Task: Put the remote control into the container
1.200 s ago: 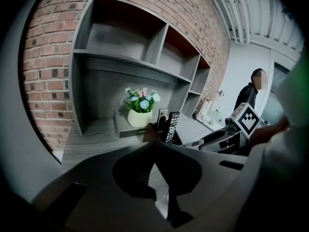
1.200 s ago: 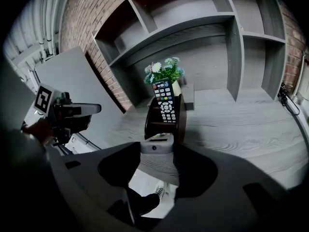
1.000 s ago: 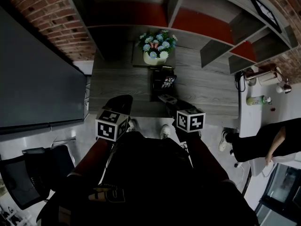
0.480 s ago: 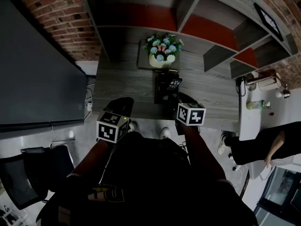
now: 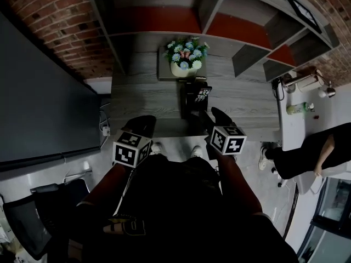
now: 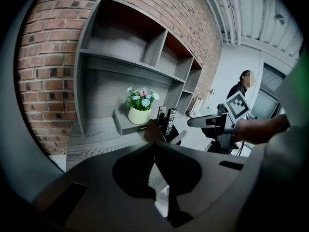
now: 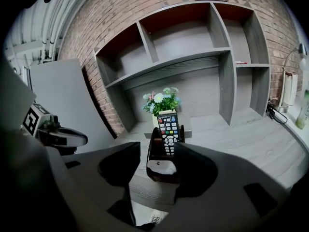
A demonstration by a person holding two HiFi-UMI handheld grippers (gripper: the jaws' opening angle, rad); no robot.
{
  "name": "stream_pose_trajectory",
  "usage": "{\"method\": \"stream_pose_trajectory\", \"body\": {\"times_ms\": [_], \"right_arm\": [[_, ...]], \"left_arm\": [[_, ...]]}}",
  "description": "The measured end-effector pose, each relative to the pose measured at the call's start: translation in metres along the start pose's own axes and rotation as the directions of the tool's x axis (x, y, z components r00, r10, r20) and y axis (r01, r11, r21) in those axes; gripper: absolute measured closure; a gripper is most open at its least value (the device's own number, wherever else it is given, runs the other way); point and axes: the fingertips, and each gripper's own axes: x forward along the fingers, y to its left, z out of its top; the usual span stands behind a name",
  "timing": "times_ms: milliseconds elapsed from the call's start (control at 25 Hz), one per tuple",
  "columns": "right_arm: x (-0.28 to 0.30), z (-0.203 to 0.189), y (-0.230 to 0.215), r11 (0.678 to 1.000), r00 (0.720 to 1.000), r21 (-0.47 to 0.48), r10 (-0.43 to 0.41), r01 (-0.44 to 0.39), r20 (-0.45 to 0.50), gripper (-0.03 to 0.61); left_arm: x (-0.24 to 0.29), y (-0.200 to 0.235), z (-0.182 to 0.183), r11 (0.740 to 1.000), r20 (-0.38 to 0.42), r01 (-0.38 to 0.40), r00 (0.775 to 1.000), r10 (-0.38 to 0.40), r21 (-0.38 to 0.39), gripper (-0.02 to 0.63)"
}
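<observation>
Remote control (image 5: pixel 202 94) stands in the dark container (image 5: pixel 189 103) on the grey table (image 5: pixel 142 97), just before a flowerpot (image 5: pixel 184 68). In the left gripper view, the left gripper (image 6: pixel 154 146) is clenched on nothing. In the right gripper view, the right gripper (image 7: pixel 158 151) is released, jaws apart, facing the container.

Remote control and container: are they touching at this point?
Touching. The right gripper view shows the remote control standing upright inside the container, its lower end sunk behind the container's front wall.
</observation>
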Motion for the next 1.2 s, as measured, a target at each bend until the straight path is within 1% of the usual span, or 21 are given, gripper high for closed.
{"method": "stream_pose_trajectory", "body": {"times_ms": [160, 280, 440, 600, 680, 720, 760, 800, 1000, 1120, 1200], "right_arm": [[-0.015, -0.015, -0.001, 1.0, 1.0, 0.01, -0.023, 0.023, -0.005, 0.36], [-0.032, -0.016, -0.003, 0.999, 0.999, 0.024, -0.036, 0.035, 0.015, 0.36], [-0.048, -0.014, 0.0, 0.999, 0.999, 0.028, -0.022, 0.021, 0.041, 0.36], [-0.06, -0.017, 0.011, 0.997, 0.997, 0.04, 0.06, -0.062, 0.048, 0.368], [-0.07, -0.018, 0.012, 0.994, 0.994, 0.042, 0.095, -0.097, 0.052, 0.464], [-0.075, -0.018, 0.011, 0.993, 0.992, 0.037, 0.11, -0.113, 0.056, 0.493], [-0.081, -0.018, 0.01, 0.991, 0.99, 0.028, 0.128, -0.13, 0.063, 0.545], [-0.087, -0.017, 0.009, 0.989, 0.986, 0.012, 0.147, -0.149, 0.072, 0.569], [-0.119, -0.013, 0.016, 0.963, 0.959, -0.058, 0.268, -0.264, 0.092, 0.571], [-0.145, -0.016, 0.019, 0.941, 0.936, -0.069, 0.336, -0.331, 0.103, 0.571], [-0.163, -0.022, 0.016, 0.93, 0.925, -0.076, 0.365, -0.359, 0.103, 0.571]], "left_arm": [[0.004, -0.01, -0.003, 0.999, -0.018, 0.046, 0.999, -0.046, 0.025, 0.607], [0.008, -0.022, -0.001, 0.996, -0.017, 0.081, 0.997, -0.08, 0.045, 0.607], [0.01, -0.033, 0.004, 0.993, -0.006, 0.099, 0.995, -0.099, 0.068, 0.607], [0.004, -0.037, 0.008, 0.996, 0.022, 0.073, 0.997, -0.074, 0.054, 0.607], [0.0, -0.042, 0.006, 0.998, 0.033, 0.052, 0.998, -0.053, 0.039, 0.607], [-0.003, -0.046, 0.005, 0.999, 0.039, 0.039, 0.998, -0.04, 0.031, 0.607], [-0.005, -0.051, 0.002, 0.999, 0.043, 0.026, 0.999, -0.027, 0.024, 0.607], [-0.007, -0.057, -0.001, 1.0, 0.045, 0.014, 0.999, -0.015, 0.017, 0.607], [-0.021, -0.104, -0.008, 0.999, 0.082, -0.03, 0.996, 0.033, -0.036, 0.607], [-0.024, -0.139, -0.019, 0.998, 0.088, -0.05, 0.995, 0.052, -0.033, 0.607], [-0.027, -0.161, -0.028, 0.997, 0.092, -0.061, 0.994, 0.065, -0.041, 0.607]]}}
